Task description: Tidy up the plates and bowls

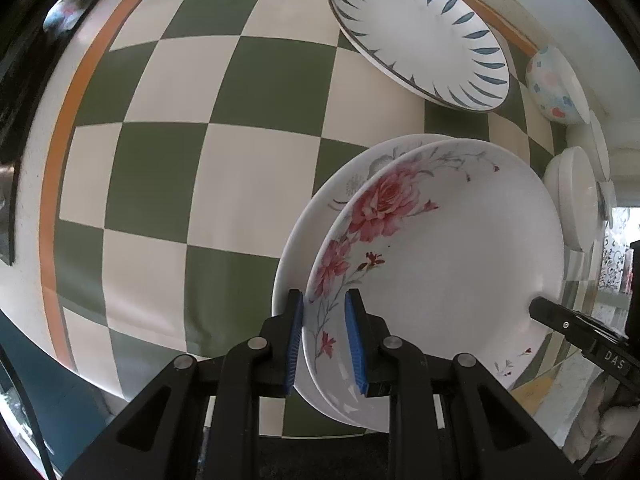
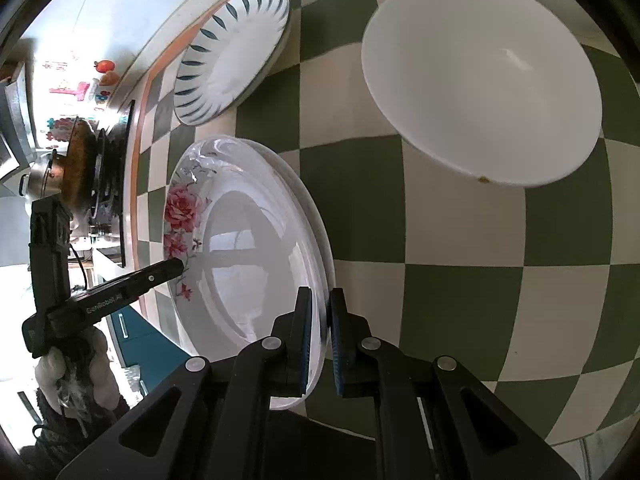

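Blue ribbed pads of my left gripper pinch the glossy rose-printed plate. Across it, my right gripper clamps the opposite rim, "DAS" legible on its arm.

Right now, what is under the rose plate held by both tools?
A second white plate sits directly under the rose plate, with only its rim and a grey flower showing. The rest is covered, so whether anything lies beneath it can't be seen.

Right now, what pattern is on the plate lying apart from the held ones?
Dark blue leaf strokes around a white plate; clearest in left wrist view.
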Motion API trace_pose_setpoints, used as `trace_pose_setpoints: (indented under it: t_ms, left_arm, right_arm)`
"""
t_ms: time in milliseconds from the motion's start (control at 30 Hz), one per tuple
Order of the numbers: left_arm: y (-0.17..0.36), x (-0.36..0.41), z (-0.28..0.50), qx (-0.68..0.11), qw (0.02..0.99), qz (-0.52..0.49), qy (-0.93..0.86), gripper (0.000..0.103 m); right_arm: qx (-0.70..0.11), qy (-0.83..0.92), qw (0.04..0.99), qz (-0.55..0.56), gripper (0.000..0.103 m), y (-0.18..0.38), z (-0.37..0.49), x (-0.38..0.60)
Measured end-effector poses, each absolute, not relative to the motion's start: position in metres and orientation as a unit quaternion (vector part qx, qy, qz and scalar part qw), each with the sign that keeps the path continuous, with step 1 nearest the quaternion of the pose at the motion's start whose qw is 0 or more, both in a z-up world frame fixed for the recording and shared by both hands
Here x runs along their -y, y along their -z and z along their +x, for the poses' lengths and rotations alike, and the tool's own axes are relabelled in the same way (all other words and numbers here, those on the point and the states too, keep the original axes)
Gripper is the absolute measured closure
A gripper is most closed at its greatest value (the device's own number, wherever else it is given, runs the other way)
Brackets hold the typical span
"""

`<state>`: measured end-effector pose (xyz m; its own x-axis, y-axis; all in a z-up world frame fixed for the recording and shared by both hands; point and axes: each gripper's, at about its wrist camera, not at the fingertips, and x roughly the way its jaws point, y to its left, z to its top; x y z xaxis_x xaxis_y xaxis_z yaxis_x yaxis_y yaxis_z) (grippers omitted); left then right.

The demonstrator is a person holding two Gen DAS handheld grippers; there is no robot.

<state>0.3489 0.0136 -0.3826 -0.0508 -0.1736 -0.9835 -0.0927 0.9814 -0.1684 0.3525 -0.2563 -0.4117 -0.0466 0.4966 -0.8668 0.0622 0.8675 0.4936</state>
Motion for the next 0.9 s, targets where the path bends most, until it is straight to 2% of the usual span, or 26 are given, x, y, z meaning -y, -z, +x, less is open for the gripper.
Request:
trace_pose_setpoints:
  t_ms: [233, 400, 433, 467, 533, 633, 900]
  left_arm:
    - [0.344, -0.011, 0.361, -0.703, 0.706, -0.082, 0.028, 0.084]
    - [0.310, -0.016, 0.392, -0.677, 0.728, -0.099, 0.038, 0.083]
    - [0.306, -0.017, 0.403, -0.674, 0.731, -0.103, 0.041, 0.081]
    - [0.304, -0.017, 0.414, -0.672, 0.732, -0.104, 0.041, 0.076]
    - [0.307, -0.018, 0.442, -0.670, 0.735, -0.103, 0.034, 0.075]
    - [0.321, -0.026, 0.470, -0.674, 0.731, -0.103, 0.029, 0.075]
    - [0.379, -0.044, 0.541, -0.703, 0.702, -0.111, 0.031, 0.075]
  right_arm:
    - [-0.715, -0.155, 0.657, 0.183, 0.089, 0.406, 0.359, 0.255]
    - [-0.686, -0.156, 0.684, 0.194, 0.088, 0.367, 0.381, 0.257]
    - [-0.676, -0.158, 0.692, 0.197, 0.084, 0.357, 0.391, 0.257]
    - [-0.671, -0.158, 0.696, 0.200, 0.076, 0.351, 0.397, 0.256]
    - [-0.655, -0.156, 0.711, 0.205, 0.069, 0.337, 0.424, 0.252]
    - [-0.645, -0.137, 0.724, 0.203, 0.068, 0.334, 0.460, 0.247]
    - [-0.676, -0.090, 0.707, 0.188, 0.068, 0.390, 0.554, 0.232]
